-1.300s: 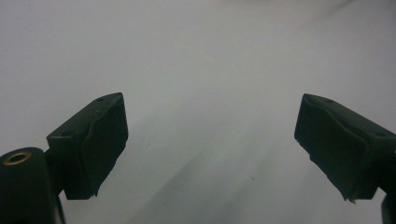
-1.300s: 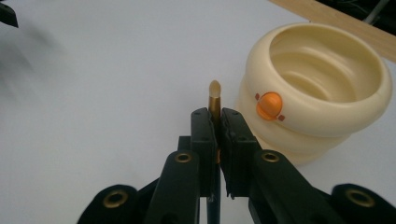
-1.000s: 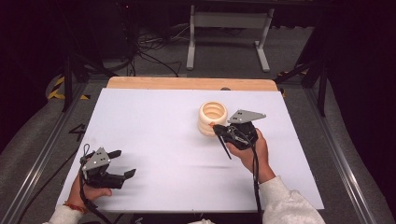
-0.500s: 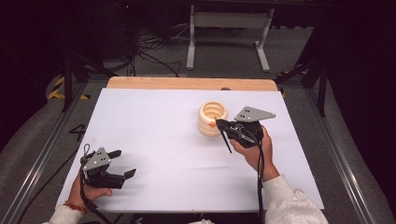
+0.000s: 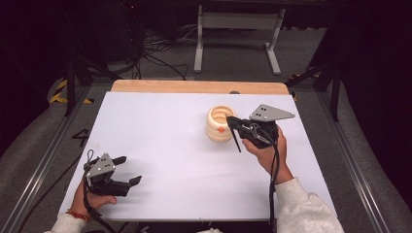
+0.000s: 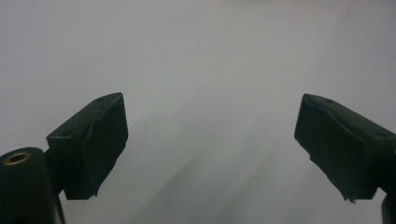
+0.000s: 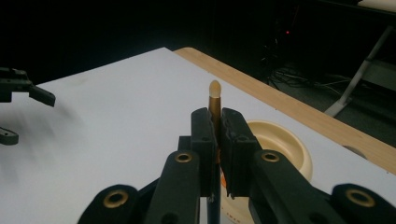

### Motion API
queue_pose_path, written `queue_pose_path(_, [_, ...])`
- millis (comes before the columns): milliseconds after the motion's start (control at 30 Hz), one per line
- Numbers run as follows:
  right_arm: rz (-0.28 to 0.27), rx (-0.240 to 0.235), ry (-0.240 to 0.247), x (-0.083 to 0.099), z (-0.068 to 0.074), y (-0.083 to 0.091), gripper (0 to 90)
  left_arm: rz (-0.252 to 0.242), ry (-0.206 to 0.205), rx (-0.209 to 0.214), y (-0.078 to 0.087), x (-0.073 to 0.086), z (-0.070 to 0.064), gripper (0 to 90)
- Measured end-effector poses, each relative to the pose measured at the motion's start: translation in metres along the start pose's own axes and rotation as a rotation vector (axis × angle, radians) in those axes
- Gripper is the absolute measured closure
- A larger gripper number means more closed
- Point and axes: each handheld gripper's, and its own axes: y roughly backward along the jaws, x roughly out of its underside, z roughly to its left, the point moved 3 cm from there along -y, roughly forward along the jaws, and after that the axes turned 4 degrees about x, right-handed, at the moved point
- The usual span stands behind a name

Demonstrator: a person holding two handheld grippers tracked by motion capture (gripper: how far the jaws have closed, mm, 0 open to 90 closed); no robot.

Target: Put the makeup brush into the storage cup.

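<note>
We see the right gripper (image 7: 215, 140) clamped on a thin brush (image 7: 215, 100) just beside the cream pot (image 5: 218, 124) on the table (image 5: 160, 126). Our left gripper (image 5: 127, 171) gapes wide, holding nothing, near the table's front left corner.

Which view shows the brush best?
The right gripper view: the brush stands clamped between the right gripper jaws, its pale tip clear above them. The high view gives a thin dark stick beside the holder. The left gripper view faces bare table.
</note>
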Motion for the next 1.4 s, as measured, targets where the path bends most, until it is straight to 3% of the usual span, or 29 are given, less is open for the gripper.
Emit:
queue_pose_path(800, [-0.101, 0.025, 0.003, -0.039, -0.018, 0.003, 84.9, -0.010, 0.001, -0.004, 0.002, 0.000, 0.000, 10.5])
queue_pose_path(1400, [-0.132, 0.025, 0.011, -0.059, -0.027, -0.015, 84.9, -0.018, 0.005, 0.004, 0.003, 0.001, 0.001, 10.5])
